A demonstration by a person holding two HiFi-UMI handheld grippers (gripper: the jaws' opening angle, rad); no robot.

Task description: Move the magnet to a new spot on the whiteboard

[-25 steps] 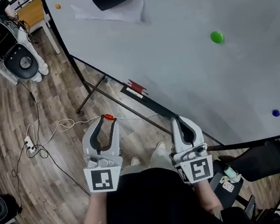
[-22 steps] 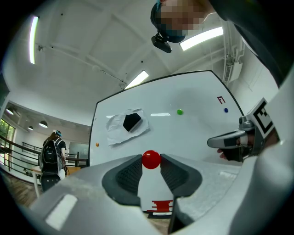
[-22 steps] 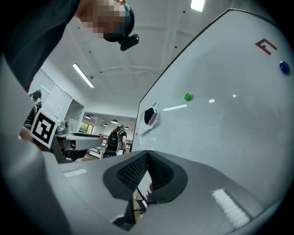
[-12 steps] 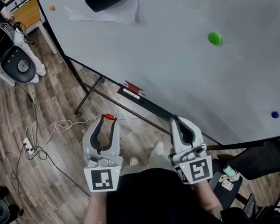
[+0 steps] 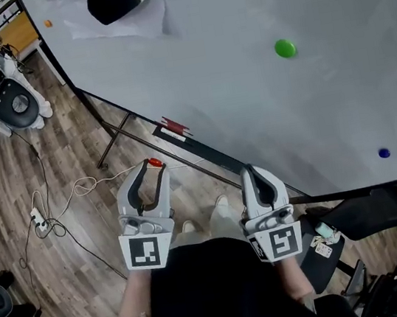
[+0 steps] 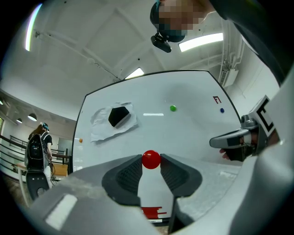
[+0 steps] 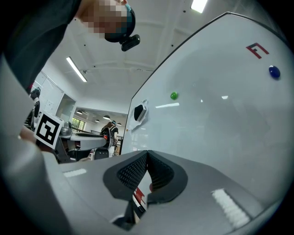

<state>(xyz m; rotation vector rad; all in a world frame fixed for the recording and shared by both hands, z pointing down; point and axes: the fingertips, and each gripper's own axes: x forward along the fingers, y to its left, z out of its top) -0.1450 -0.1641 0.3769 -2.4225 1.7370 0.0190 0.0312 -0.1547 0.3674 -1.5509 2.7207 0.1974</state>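
Fingers (image 6: 126,176) of the left gripper (image 5: 153,165) pinch the red magnet (image 6: 151,159). It is off the whiteboard (image 5: 250,108), which lies straight ahead. The right gripper (image 5: 251,171) is squeezed together, empty, and closer to the whiteboard.

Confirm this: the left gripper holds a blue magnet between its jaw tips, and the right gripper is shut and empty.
Wrong colour: the left gripper holds a red magnet between its jaw tips, as the left gripper view shows; the blue magnet sits on the whiteboard. The right gripper is shut and empty, as stated.
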